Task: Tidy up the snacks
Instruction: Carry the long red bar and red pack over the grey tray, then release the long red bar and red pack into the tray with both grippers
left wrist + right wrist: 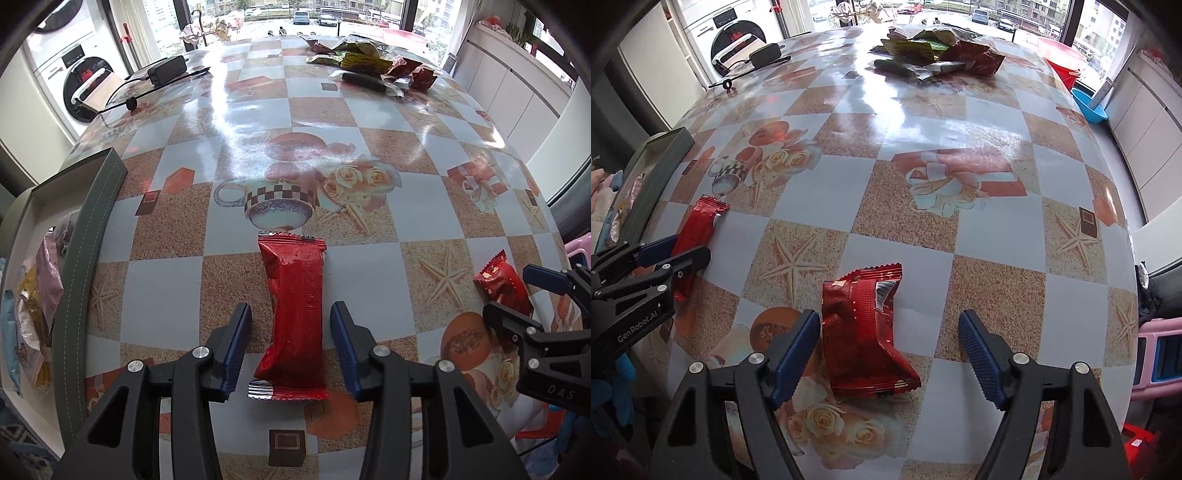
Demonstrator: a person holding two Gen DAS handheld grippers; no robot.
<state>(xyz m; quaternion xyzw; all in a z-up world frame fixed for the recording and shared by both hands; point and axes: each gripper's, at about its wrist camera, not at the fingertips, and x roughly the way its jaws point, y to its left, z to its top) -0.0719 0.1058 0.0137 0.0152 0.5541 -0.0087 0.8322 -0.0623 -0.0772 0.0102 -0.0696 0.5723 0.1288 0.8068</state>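
Both grippers hang over the table (388,122), each straddling a red foil packet without touching it. Left gripper (291,343): jaws spread, long red wrapper (295,310) lying flat between the pads. Right gripper (890,350): jaws spread wide, crumpled red pouch (864,332) just beside the left pad. To do the step well, close across each packet's narrow waist, low and square; crinkled foil is slippery on the glossy oilcloth. The grey stitched-rim box (85,258) at left likely receives them. More snacks (369,61) lie piled at the far edge.
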